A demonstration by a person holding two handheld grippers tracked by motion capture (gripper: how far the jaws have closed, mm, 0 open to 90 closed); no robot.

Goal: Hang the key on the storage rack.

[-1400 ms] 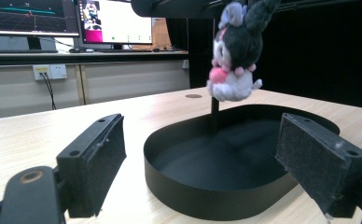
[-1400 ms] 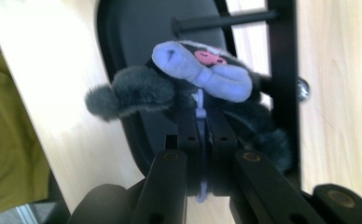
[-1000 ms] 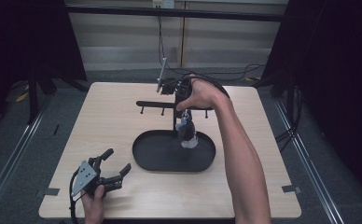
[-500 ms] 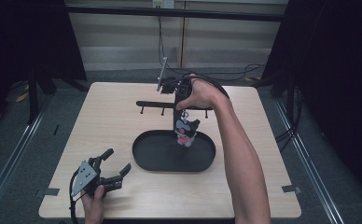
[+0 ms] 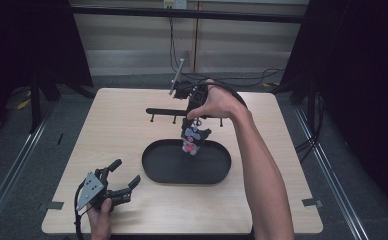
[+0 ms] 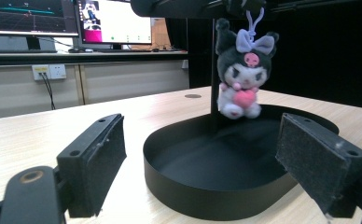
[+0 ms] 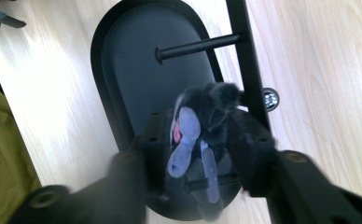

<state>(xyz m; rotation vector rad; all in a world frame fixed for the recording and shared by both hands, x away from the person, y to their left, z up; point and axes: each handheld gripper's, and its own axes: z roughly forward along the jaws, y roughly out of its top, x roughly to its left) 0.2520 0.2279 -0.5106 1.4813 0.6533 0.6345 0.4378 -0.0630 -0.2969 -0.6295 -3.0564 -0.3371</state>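
The black-and-white plush keychain (image 6: 240, 77) with lilac bow and pink heart hangs above the black oval tray (image 6: 207, 196), loose between the right gripper (image 5: 196, 131) jaws that have just been opening, while the left gripper (image 5: 123, 181) is wide open and empty.

Plush toy (image 6: 241, 74) black and white, lilac bow, pink skull badge, pink heart, oval tray (image 6: 202, 186) matte black, rack (image 5: 167, 112) black, table (image 5: 117, 130) pale wood grain, gripper pads (image 6: 105, 156) black felt

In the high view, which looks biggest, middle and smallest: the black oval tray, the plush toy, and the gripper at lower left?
1. Black oval tray, clearly largest.
2. Left gripper.
3. Plush toy, smallest, though it hangs farther from the camera.
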